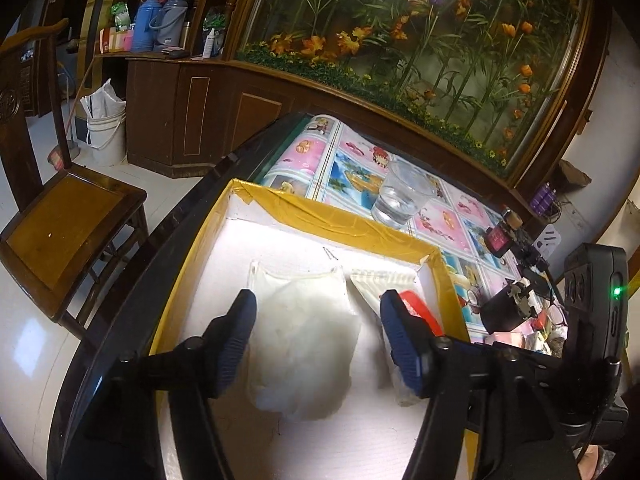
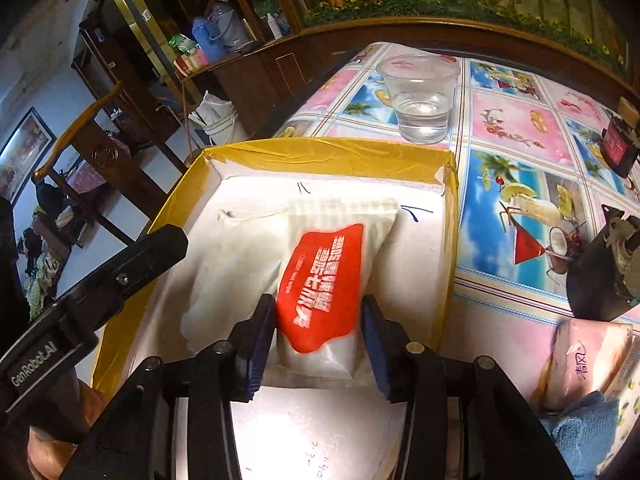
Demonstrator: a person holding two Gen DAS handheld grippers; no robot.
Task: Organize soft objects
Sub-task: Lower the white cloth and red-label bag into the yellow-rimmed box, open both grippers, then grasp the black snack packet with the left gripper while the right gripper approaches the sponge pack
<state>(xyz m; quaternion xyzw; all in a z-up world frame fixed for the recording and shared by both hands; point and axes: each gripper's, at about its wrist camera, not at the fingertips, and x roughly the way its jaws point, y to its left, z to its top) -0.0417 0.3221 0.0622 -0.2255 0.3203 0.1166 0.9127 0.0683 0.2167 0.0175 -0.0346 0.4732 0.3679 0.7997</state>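
**Mei:** Patterned oilcloth with fruit and cocktail squares point(image 1: 404, 184) covers the table, and a wooden cabinet with artificial flowers behind glass point(image 1: 420, 52) closes off the back. What does the left wrist view give?

**Tao:** The left gripper point(image 1: 316, 340) hangs over a shallow white foam box with yellow-taped rim point(image 1: 320, 210) that sits at the table's left edge. Its jaws stand moderately wide, either side of a clear plastic bag of white fluffy filling point(image 1: 304, 340), which lies flat on the box floor; the pads do not seem to press it. So the bag is probably set down there, in line with sorting soft things into one container.

**Mei:** And the right wrist view?

**Tao:** The right gripper point(image 2: 320, 340) straddles a white wet-wipe pack with a red label point(image 2: 324, 284), lying beside the bag toward the box's right wall. The jaws are narrower; whether the pads touch the pack cannot be told.

**Mei:** Differences?

**Tao:** Only the right view shows the label's print, a pink tissue pack point(image 2: 588, 360) and a blue cloth point(image 2: 580, 424) by the table's near edge. Only the left shows the wooden chair point(image 1: 72, 216). A clear plastic cup of water point(image 1: 402, 200) stands beyond the box's far rim in both.
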